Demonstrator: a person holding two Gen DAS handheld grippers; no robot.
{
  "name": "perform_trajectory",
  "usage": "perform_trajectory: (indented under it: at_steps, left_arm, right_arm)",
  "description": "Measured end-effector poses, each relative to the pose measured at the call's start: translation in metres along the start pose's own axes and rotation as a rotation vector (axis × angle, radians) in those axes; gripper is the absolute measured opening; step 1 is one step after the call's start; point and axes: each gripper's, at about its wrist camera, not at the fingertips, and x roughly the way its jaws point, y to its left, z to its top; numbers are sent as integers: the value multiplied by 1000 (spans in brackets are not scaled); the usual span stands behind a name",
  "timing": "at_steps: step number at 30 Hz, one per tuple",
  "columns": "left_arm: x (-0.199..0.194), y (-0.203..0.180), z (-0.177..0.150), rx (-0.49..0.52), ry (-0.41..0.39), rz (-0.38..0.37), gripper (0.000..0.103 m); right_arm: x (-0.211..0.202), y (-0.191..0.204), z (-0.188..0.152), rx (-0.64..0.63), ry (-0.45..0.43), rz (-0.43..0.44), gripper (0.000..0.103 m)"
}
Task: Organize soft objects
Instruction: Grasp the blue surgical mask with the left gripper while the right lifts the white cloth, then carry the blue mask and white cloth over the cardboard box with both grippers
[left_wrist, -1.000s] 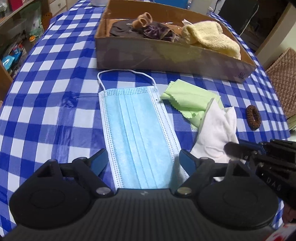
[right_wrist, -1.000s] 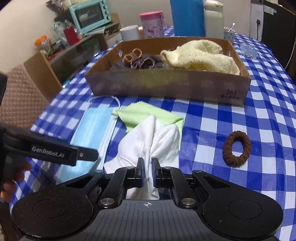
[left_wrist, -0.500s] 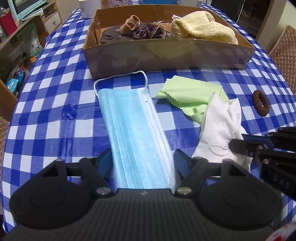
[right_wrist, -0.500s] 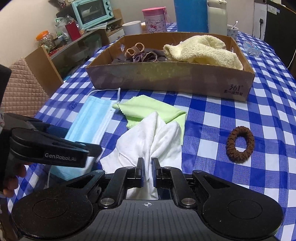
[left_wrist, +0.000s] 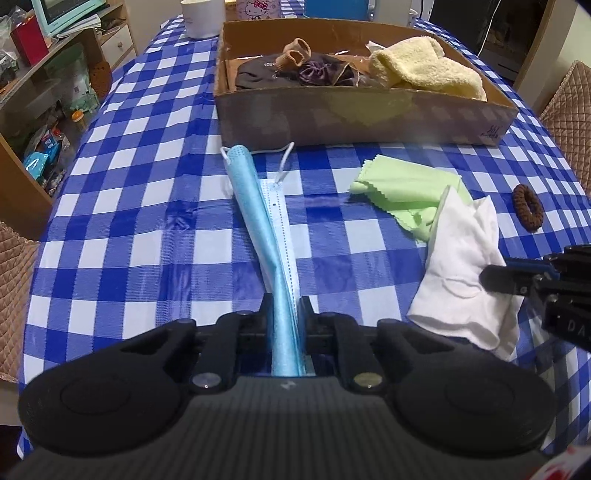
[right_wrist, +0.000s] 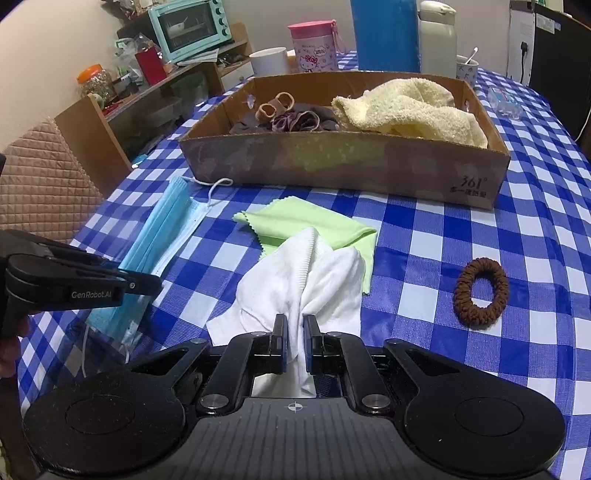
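Left gripper (left_wrist: 285, 308): we have just been closing its jaws on the blue face mask (left_wrist: 258, 206); it bunches lengthwise, ready for lifting
Right gripper (right_wrist: 294, 326): we clamp the white cloth (right_wrist: 295, 284), overlapping the green cloth (right_wrist: 306, 225)
Beyond: cardboard box (right_wrist: 343, 162) holding sorted items, likely our destination
Far right: brown hair tie (right_wrist: 480, 293) awaits on the tablecloth

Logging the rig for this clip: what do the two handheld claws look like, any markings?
Both are matte black plastic. Each body has a ribbed centre, two round discs at the sides and silver pivot screws. The right claw has blue pads on its fingers and a small white crosshair mark. The left claw carries white "GenRobot.AI" lettering on its side in the right wrist view.
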Motion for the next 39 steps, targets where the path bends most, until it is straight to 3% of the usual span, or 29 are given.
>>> perform_trajectory:
  at_steps: [21, 39]
  left_arm:
    - [-78, 3, 17, 81, -171, 0, 7]
    - [-99, -5, 60, 164, -296, -7, 7]
  right_arm:
    - [-48, 22, 26, -48, -133, 70, 9]
    - [-71, 19, 65, -91, -239, 44, 9]
